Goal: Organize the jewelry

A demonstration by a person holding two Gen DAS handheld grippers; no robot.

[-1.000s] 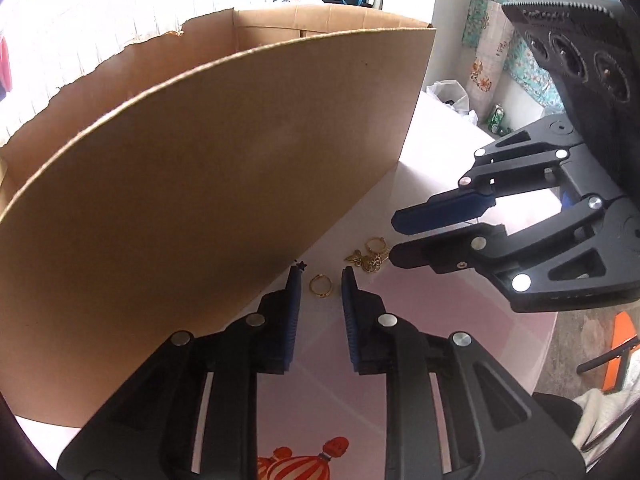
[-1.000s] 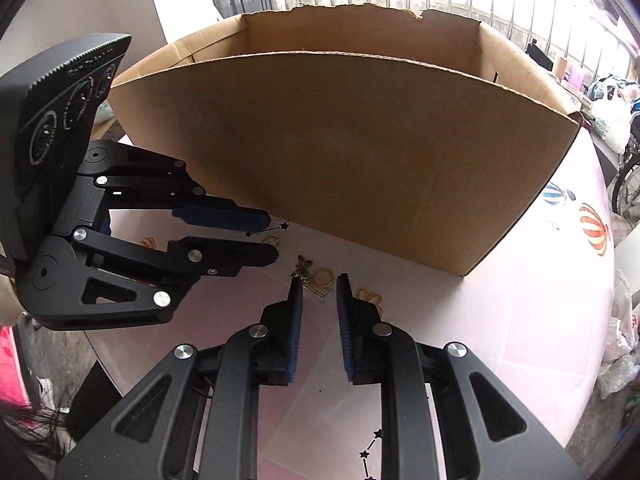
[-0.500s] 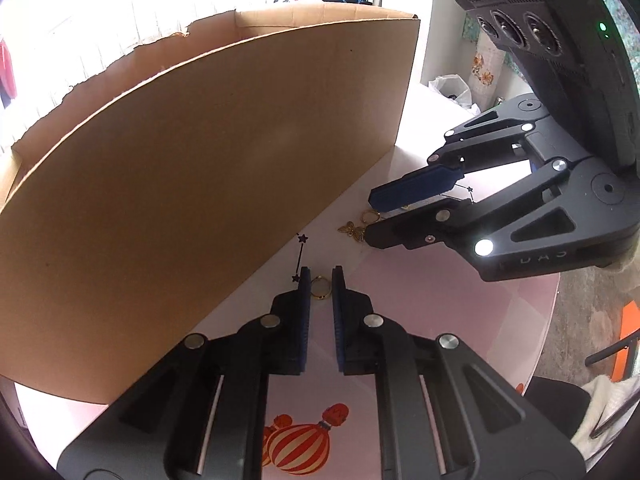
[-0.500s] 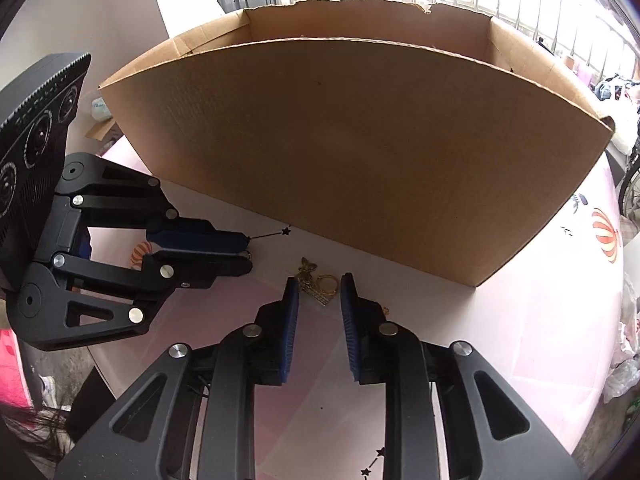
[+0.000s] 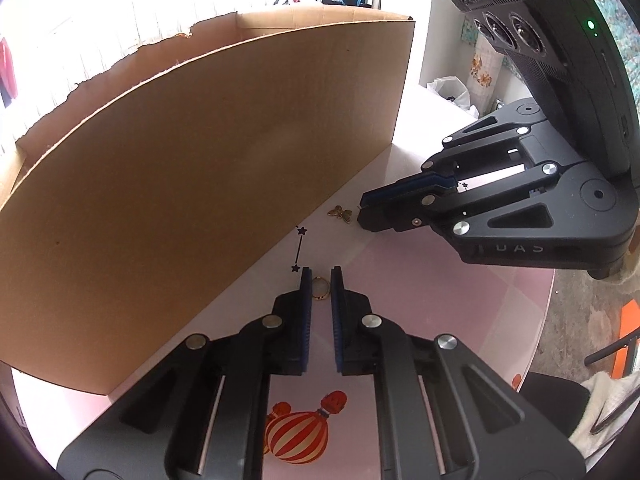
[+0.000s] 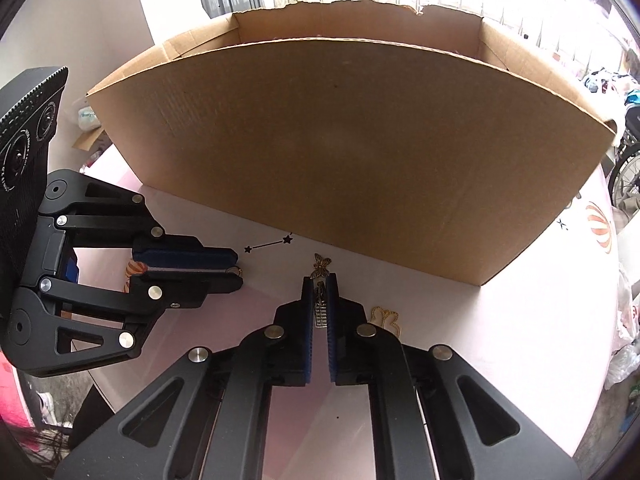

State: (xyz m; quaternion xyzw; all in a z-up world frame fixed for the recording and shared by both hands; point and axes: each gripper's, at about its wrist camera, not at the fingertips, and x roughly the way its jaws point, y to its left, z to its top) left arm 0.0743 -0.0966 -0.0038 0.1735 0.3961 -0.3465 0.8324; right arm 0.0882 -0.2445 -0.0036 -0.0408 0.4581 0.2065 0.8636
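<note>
My left gripper (image 5: 319, 276) has its blue pads closed against a small gold ring (image 5: 320, 288) on the pink table; it also shows in the right wrist view (image 6: 236, 270). My right gripper (image 6: 319, 282) is shut on a gold butterfly hair clip (image 6: 321, 300), whose butterfly end (image 6: 322, 264) sticks out past the tips. In the left wrist view the butterfly (image 5: 340, 213) lies just in front of the right gripper (image 5: 362, 210). A gold butterfly-outline piece (image 6: 386, 317) lies on the table right of my right fingers.
A large open cardboard box (image 6: 352, 140) stands close behind the jewelry and fills the far side; it also shows in the left wrist view (image 5: 180, 168). The pink table (image 6: 500, 340) has balloon and star prints. Its edge drops off at the right (image 5: 548, 300).
Both grippers have come down onto the table and closed: the left around the gold ring, the right onto the butterfly clip. The right gripper has pulled slightly away from the left.
</note>
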